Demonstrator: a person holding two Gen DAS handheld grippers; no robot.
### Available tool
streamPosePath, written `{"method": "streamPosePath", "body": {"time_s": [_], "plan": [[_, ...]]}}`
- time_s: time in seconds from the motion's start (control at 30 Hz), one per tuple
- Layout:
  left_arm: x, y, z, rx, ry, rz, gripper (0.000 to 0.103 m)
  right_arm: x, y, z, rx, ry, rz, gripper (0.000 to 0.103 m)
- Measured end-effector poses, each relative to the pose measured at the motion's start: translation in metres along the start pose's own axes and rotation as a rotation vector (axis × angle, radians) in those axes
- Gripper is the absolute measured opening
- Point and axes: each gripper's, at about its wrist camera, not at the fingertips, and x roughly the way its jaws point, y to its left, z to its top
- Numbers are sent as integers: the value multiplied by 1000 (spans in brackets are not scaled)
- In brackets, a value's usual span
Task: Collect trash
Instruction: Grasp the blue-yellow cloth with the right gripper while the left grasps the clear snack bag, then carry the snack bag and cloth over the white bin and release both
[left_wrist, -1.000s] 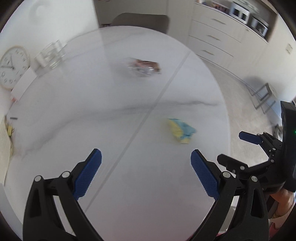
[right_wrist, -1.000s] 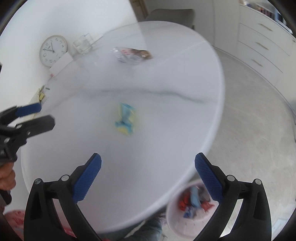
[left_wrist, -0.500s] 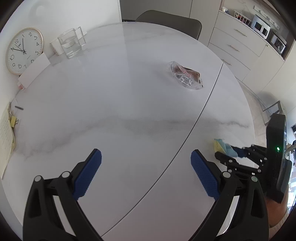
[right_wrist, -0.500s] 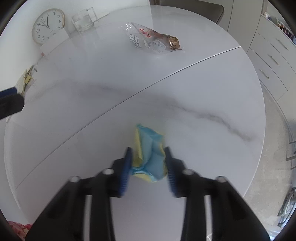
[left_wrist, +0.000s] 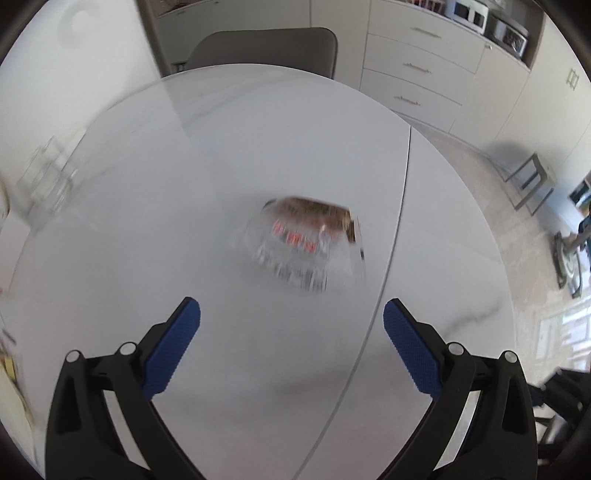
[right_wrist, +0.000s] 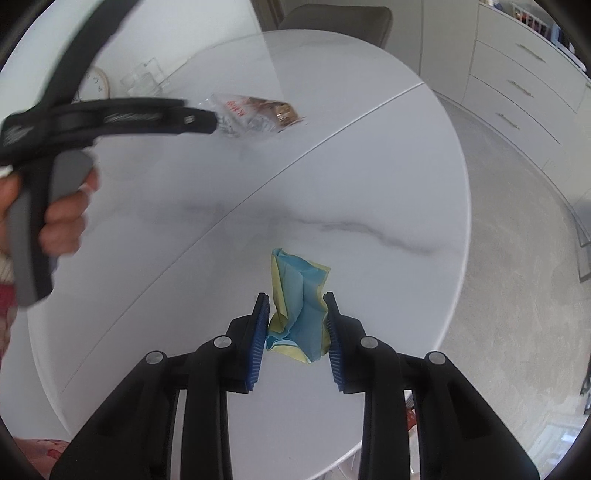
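Right gripper clamped on crumpled blue-and-yellow wrapper; left gripper spread wide, holding nothing.

Wrapper pinched between both blue pads, its upper end sticking out past the fingertips, over the near half of the round white marble table. Clear plastic snack packet with red print lies on the far half, beyond the table seam, ahead of the open left fingers; heavily motion-blurred. A hand grips the left tool's handle.

Clock numerals 3, 4
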Motion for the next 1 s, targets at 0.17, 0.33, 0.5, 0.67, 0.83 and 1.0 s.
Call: {"method": "streamPosePath", "body": {"time_s": [0.17,0.33,0.5,0.67,0.83,1.0], "plan": [[45,-11,45,-59,66,-15,95,-9,-9,-3,63,-14,-19,31],[77,-22,61,-119,110,-6,95,-9,-13,-5,89,-12,-35,31],[87,-25,57,-148,126,-46,63,-11,-11,-6,98,-9,-53,31],[81,-25,49,-142,85,-59,39,-16,-9,-6,104,-18,-60,31],[75,-24,40,-119,65,-60,31,-17,-6,-6,104,-26,-55,31],[61,-23,32,-103,44,-58,28,-18,-9,-9,94,-32,-47,31]]}}
